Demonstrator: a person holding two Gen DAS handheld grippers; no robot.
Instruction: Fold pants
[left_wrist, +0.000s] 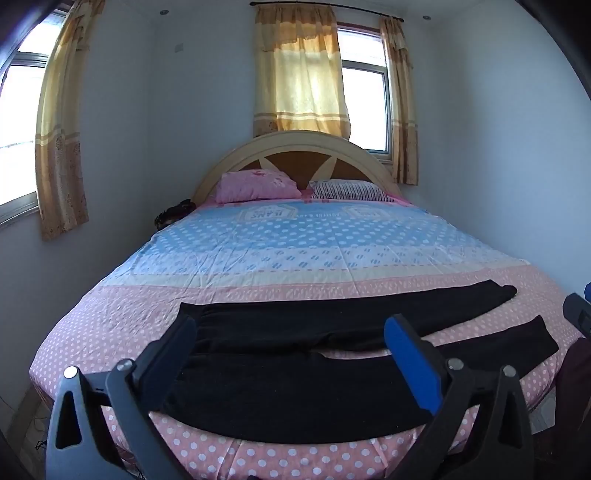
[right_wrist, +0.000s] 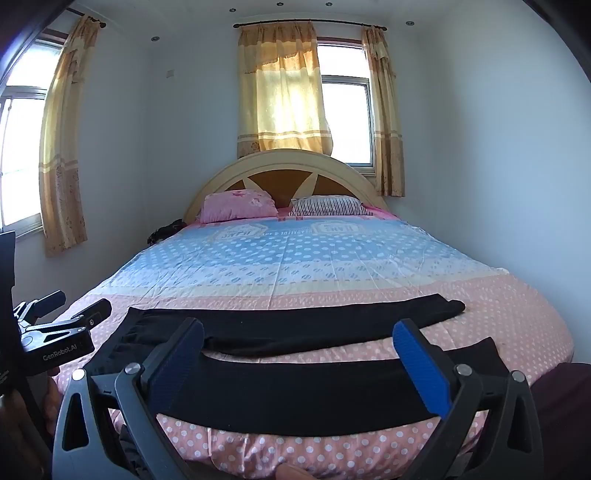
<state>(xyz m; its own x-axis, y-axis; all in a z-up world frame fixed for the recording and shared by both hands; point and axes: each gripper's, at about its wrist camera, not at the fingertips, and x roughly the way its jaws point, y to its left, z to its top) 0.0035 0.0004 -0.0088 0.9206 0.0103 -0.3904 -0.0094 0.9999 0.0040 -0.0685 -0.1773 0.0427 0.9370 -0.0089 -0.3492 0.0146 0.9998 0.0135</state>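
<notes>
Across the lower half of both frames, the black pants (left_wrist: 332, 354) lie spread flat on the near end of the bed (left_wrist: 280, 254), waistband toward the left of the frame, the two legs running rightward with a strip of pink dotted sheet showing between them. The left hand-held gripper (left_wrist: 291, 354) hovers above the pants with its fingers spread wide apart, holding nothing. The right hand-held gripper (right_wrist: 299, 354) hangs over the nearer leg, its blue-padded fingers (right_wrist: 424, 369) likewise wide apart and empty. At the far end, below the arched headboard (left_wrist: 295, 147), rest a pink pillow (left_wrist: 255, 184) and a striped pillow (left_wrist: 351, 190). Yellow curtains (left_wrist: 299, 74) hang over the window behind.
</notes>
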